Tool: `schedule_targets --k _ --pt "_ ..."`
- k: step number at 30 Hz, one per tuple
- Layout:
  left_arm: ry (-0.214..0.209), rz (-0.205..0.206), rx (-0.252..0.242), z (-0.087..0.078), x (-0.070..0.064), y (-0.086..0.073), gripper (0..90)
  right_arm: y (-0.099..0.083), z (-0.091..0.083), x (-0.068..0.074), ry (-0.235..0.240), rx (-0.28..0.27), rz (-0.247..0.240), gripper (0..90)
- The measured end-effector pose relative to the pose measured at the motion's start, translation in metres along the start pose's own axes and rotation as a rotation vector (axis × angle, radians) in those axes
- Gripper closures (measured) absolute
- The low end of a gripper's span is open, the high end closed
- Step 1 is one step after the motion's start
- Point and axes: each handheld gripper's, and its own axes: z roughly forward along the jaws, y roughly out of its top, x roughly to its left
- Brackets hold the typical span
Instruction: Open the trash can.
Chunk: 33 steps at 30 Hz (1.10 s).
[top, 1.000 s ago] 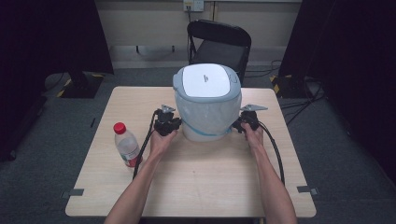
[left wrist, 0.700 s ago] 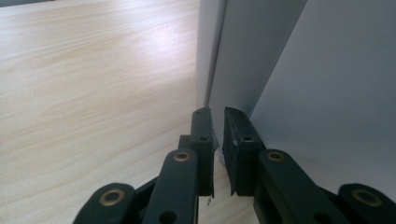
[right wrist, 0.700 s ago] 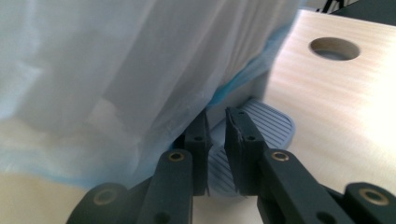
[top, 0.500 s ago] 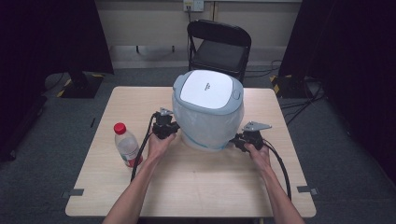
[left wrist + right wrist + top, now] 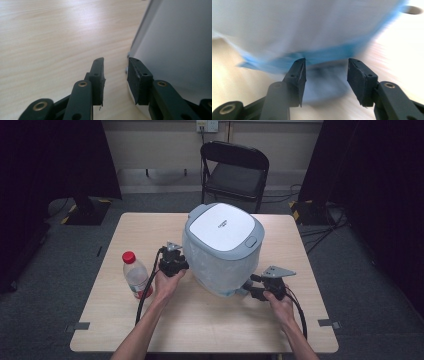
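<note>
Left hand-held gripper (image 5: 176,262) open beside tilted bin (image 5: 222,247), right hand-held gripper (image 5: 252,291) open at its base

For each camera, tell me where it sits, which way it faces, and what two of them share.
High view: fixed above the person's side, facing forward and down on the light wooden table; both forearms, left gripper and right gripper show.
Left gripper view: rides the left gripper, looking along its parted jaws at the tabletop and the smooth grey side of the white-lidded grey bin.
Right gripper view: rides the right gripper, facing the bin's blurred, blue-edged lower part.
Shared: all three see the bin and the table.
</note>
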Motion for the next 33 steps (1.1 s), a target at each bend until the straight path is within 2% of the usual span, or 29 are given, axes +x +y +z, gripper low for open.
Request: schedule_targets --k 1,2,4,5,7,9,10,12,13,14,16,17,18,19,20,21,22,23,24,25,26,27,28,29,30,31,32,33 --pt "0.000 0.000 0.000 0.000 0.000 0.000 64.1 0.000 0.000 0.000 0.000 0.000 0.000 48.8" --pt "-0.022 -0.011 -0.002 -0.009 -0.003 -0.010 64.3 -0.004 -0.004 -0.011 -0.067 0.015 0.000 48.1" --pt "-0.041 -0.012 -0.003 -0.014 -0.006 -0.019 62.6 -0.011 -0.002 -0.025 -0.128 0.028 0.035 45.6" --pt "-0.041 -0.012 -0.003 -0.014 -0.006 -0.019 62.1 -0.011 -0.002 -0.025 -0.128 0.028 0.035 45.6" --pt "-0.051 -0.008 -0.003 -0.018 -0.011 -0.024 62.3 -0.018 0.008 -0.038 -0.178 0.061 0.047 45.6" --pt "-0.048 0.003 -0.012 -0.021 -0.013 -0.026 62.3 -0.019 0.012 -0.038 -0.182 0.068 0.047 45.7" --pt "-0.055 -0.005 -0.014 -0.021 -0.012 -0.026 62.3 -0.018 0.013 -0.038 -0.159 0.073 0.048 45.7" --pt "-0.069 -0.031 -0.016 -0.019 -0.009 -0.026 61.4 -0.017 0.012 -0.032 -0.139 0.068 0.025 54.9" --pt "-0.069 -0.031 -0.016 -0.019 -0.009 -0.026 61.5 -0.017 0.012 -0.032 -0.139 0.068 0.025 54.9" --pt "-0.066 -0.036 -0.022 -0.018 -0.008 -0.025 61.7 -0.019 0.011 -0.030 -0.107 0.078 0.028 60.0" --pt "-0.055 -0.057 -0.019 -0.017 -0.006 -0.024 61.6 -0.020 0.010 -0.024 -0.088 0.084 0.003 63.0" --pt "-0.055 -0.057 -0.019 -0.017 -0.006 -0.024 61.7 -0.020 0.010 -0.024 -0.088 0.084 0.003 63.0" --pt "-0.047 -0.059 -0.008 -0.015 -0.003 -0.022 61.7 -0.022 0.009 -0.017 -0.036 0.082 -0.005 60.7" --pt "-0.047 -0.059 -0.008 -0.015 -0.003 -0.022 61.7 -0.022 0.009 -0.017 -0.036 0.082 -0.005 60.7" --pt "-0.035 -0.051 -0.009 -0.014 -0.002 -0.021 62.0 -0.022 0.009 -0.007 0.016 0.080 -0.027 61.0" --pt "-0.035 -0.051 -0.009 -0.014 -0.002 -0.021 62.3 -0.022 0.009 -0.007 0.016 0.080 -0.027 61.0" --pt "-0.045 -0.058 -0.012 -0.013 -0.001 -0.020 62.7 -0.023 0.008 0.007 0.053 0.087 -0.056 61.1" --pt "-0.045 -0.058 -0.012 -0.013 -0.001 -0.020 62.7 -0.023 0.008 0.007 0.053 0.087 -0.056 61.1" --pt "-0.061 -0.055 -0.010 -0.012 -0.001 -0.021 62.7 -0.023 0.008 0.014 0.076 0.090 -0.072 60.5" --pt "-0.065 -0.045 -0.006 -0.012 -0.001 -0.020 61.7 -0.024 0.007 0.022 0.096 0.102 -0.088 55.4" --pt "-0.080 -0.041 -0.006 -0.011 -0.001 -0.020 59.4 -0.024 0.004 0.024 0.102 0.137 -0.093 52.7" --pt "-0.088 -0.050 -0.009 -0.011 -0.002 -0.020 59.4 -0.024 0.004 0.024 0.102 0.137 -0.093 52.7" --pt "-0.089 -0.049 -0.011 -0.010 -0.003 -0.020 59.5 -0.024 0.003 0.022 0.077 0.157 -0.069 52.2" --pt "-0.085 -0.042 -0.005 -0.010 -0.003 -0.019 59.7 -0.023 -0.002 0.004 0.011 0.162 0.022 51.3" --pt "-0.085 -0.042 -0.005 -0.010 -0.003 -0.019 60.0 -0.023 -0.002 0.004 0.011 0.162 0.022 51.3" --pt "-0.086 -0.035 -0.002 -0.010 -0.002 -0.018 60.0 -0.023 -0.003 -0.004 -0.038 0.156 0.040 51.0" --pt "-0.089 -0.034 0.004 -0.009 -0.003 -0.016 61.1 -0.016 -0.006 -0.023 -0.095 0.104 0.086 49.1" --pt "-0.089 -0.034 0.004 -0.009 -0.003 -0.016 61.4 -0.016 -0.006 -0.023 -0.095 0.104 0.086 49.1"
